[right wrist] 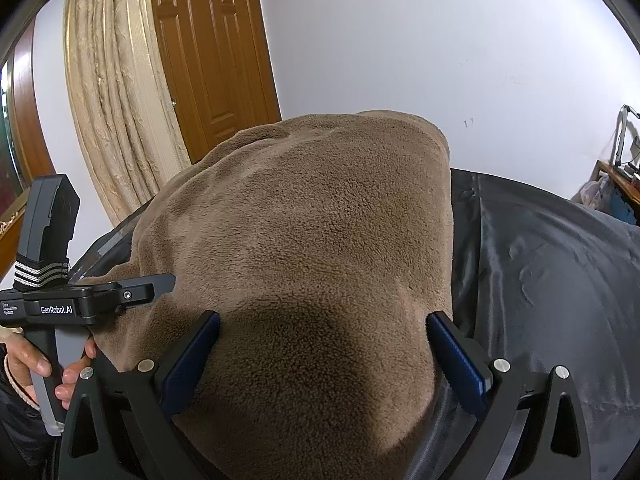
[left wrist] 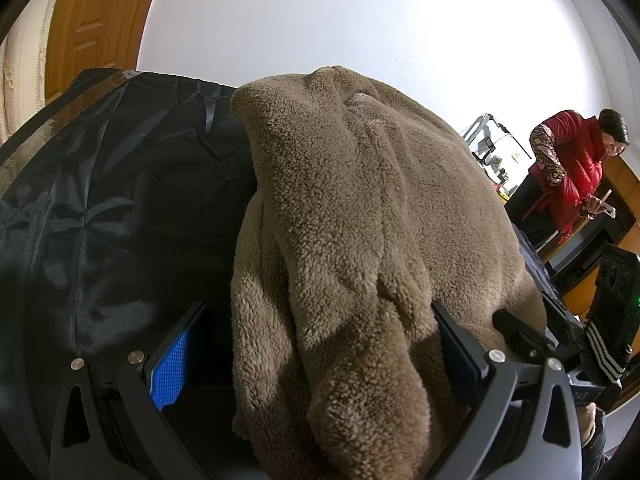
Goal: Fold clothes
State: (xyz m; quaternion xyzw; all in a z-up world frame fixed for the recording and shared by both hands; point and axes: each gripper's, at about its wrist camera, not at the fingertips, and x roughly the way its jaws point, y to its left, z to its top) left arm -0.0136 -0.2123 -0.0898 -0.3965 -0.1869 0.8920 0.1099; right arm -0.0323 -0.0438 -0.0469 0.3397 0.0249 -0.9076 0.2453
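A brown fleece garment (left wrist: 360,208) lies bunched in folds on a surface covered with black satin cloth (left wrist: 100,208). My left gripper (left wrist: 320,312) stands wide open low over the garment's near end, one blue pad (left wrist: 172,364) over the black cloth and the other finger (left wrist: 460,352) against the fleece. In the right wrist view the same garment (right wrist: 312,220) shows a smoother face. My right gripper (right wrist: 324,316) is wide open with the fleece between its fingers. The left gripper's body (right wrist: 88,300) shows at the left, held by a hand (right wrist: 28,360).
A person in a red jacket (left wrist: 572,168) stands at the far right beside wooden furniture. A wooden door (right wrist: 212,60) and a cream curtain (right wrist: 116,100) are behind the surface. Black cloth (right wrist: 540,280) stretches to the right of the garment.
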